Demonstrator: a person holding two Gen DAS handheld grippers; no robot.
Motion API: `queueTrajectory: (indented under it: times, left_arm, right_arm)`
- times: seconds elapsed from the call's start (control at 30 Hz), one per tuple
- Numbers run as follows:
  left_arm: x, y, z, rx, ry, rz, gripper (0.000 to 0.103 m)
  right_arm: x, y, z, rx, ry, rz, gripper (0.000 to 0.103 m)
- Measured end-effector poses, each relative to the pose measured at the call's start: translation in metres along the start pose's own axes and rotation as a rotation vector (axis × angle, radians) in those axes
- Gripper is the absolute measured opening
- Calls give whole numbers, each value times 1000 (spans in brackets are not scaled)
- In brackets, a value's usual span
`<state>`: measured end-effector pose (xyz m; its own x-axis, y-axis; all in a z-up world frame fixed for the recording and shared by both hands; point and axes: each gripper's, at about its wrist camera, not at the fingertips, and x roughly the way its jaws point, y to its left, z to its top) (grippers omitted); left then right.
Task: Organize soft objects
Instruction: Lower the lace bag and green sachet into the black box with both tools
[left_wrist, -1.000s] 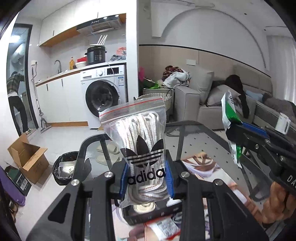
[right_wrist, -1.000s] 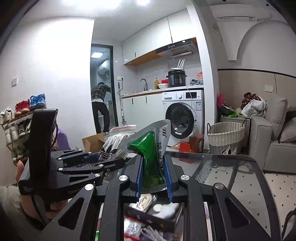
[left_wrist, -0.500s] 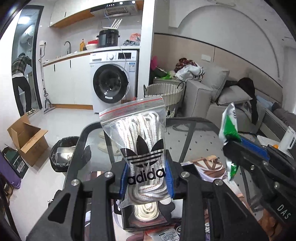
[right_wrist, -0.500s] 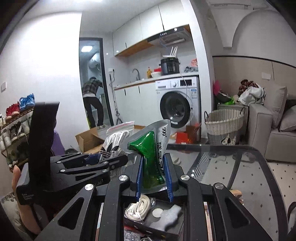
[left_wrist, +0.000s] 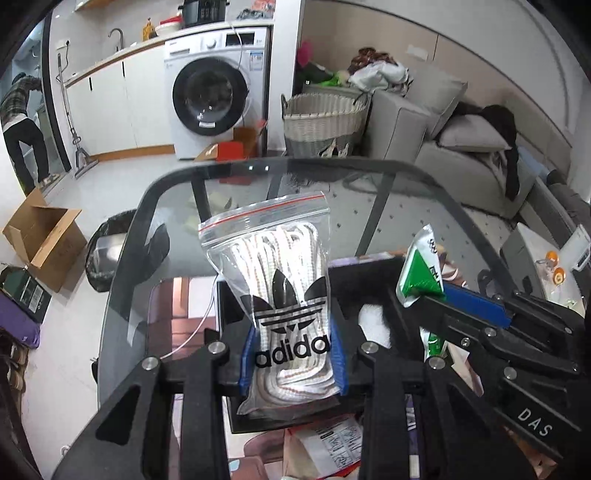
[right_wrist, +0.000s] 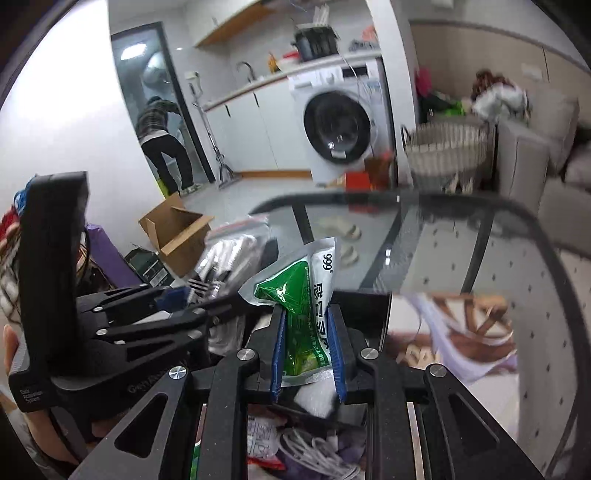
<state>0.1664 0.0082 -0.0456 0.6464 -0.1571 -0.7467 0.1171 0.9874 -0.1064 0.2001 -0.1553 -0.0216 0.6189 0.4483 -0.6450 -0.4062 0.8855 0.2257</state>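
Note:
My left gripper (left_wrist: 293, 358) is shut on a clear zip bag of white shoelaces (left_wrist: 282, 280) with a black Adidas logo, held upright above a black tray (left_wrist: 369, 280) on the glass table. My right gripper (right_wrist: 306, 350) is shut on a green and white medicine sachet (right_wrist: 306, 295), also above the tray. The right gripper with the sachet (left_wrist: 421, 273) shows at the right of the left wrist view. The left gripper and its bag (right_wrist: 221, 258) show at the left of the right wrist view. A white soft item (left_wrist: 375, 325) lies in the tray.
The glass table (left_wrist: 424, 192) has a dark rim. Papers and packets (left_wrist: 332, 443) lie near its front edge, cables (right_wrist: 317, 454) too. On the floor are a cardboard box (left_wrist: 44, 236), a bin (left_wrist: 107, 254), a wicker basket (left_wrist: 325, 122). A washing machine (left_wrist: 210, 92) and sofa (left_wrist: 472, 155) stand behind.
Both grippers have tilted downward and lowered toward the black tray, each still holding its item. The view now looks down on the table.

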Motion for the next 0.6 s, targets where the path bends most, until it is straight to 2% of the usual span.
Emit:
queueTrajectory:
  times: [0.1,0.37,0.6]
  left_arm:
    - [10,1,-2,-18,56,1,32]
    - [33,-3,-10,-4,178,-4,32]
    - [33,-3,-10,-9,192,-10,33]
  right_arm:
    - [12,-8,-4,33,46,10,21]
    - [32,-8,-18,20,109,-3,21]
    - [44,-7,-24,17,152,-8,23]
